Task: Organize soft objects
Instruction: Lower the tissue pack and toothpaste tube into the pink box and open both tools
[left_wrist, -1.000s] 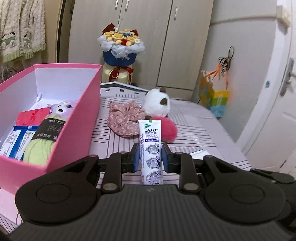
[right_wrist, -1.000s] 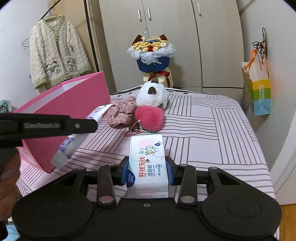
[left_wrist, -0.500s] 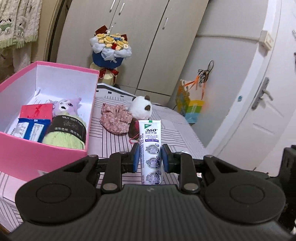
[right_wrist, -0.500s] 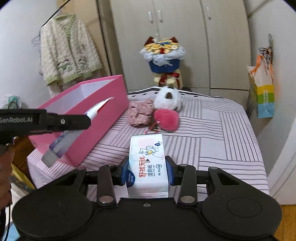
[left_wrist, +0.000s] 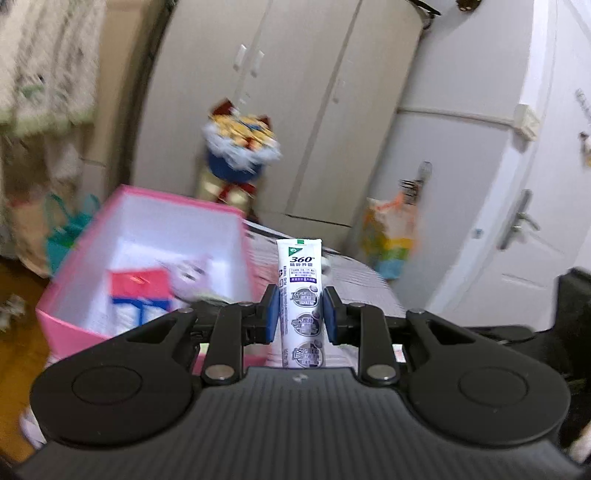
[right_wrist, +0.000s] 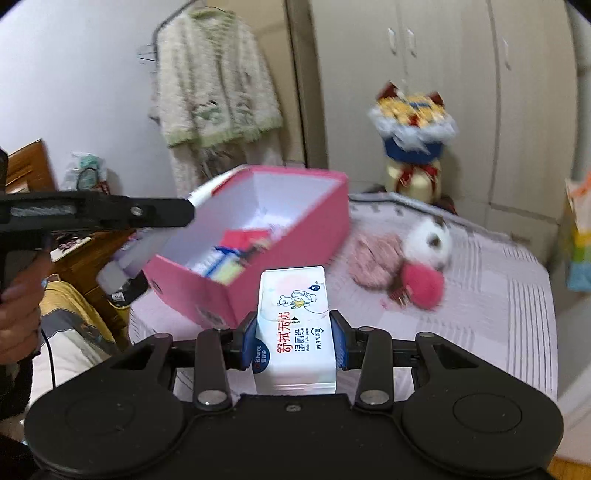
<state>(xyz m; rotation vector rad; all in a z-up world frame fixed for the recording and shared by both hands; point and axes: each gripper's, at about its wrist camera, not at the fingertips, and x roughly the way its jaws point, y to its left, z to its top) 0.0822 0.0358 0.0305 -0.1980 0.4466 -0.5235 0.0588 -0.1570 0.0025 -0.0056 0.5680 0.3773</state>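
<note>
Left wrist view: the left claw is clenched on a white tube, which stands upright between the blue pads. Beyond and to the left lies an open pink box holding a red packet and blue-and-white packs; this part of the view is blurred. A bouquet stands behind the box, before a wardrobe.

Right wrist view: the right claw grasps a pack of wet wipes, printed face up, with the pads pressed to its two long sides. The pack is held above the near edge of a striped bed. The box rests on the bed just beyond the pack. To its right, on the bed, lie a floral pouch, a white plush and a pink pompom, all close together. The left claw enters from the left, above the box's near left corner, with the tube slanting through it. A cardigan hangs on the wall behind.
</note>
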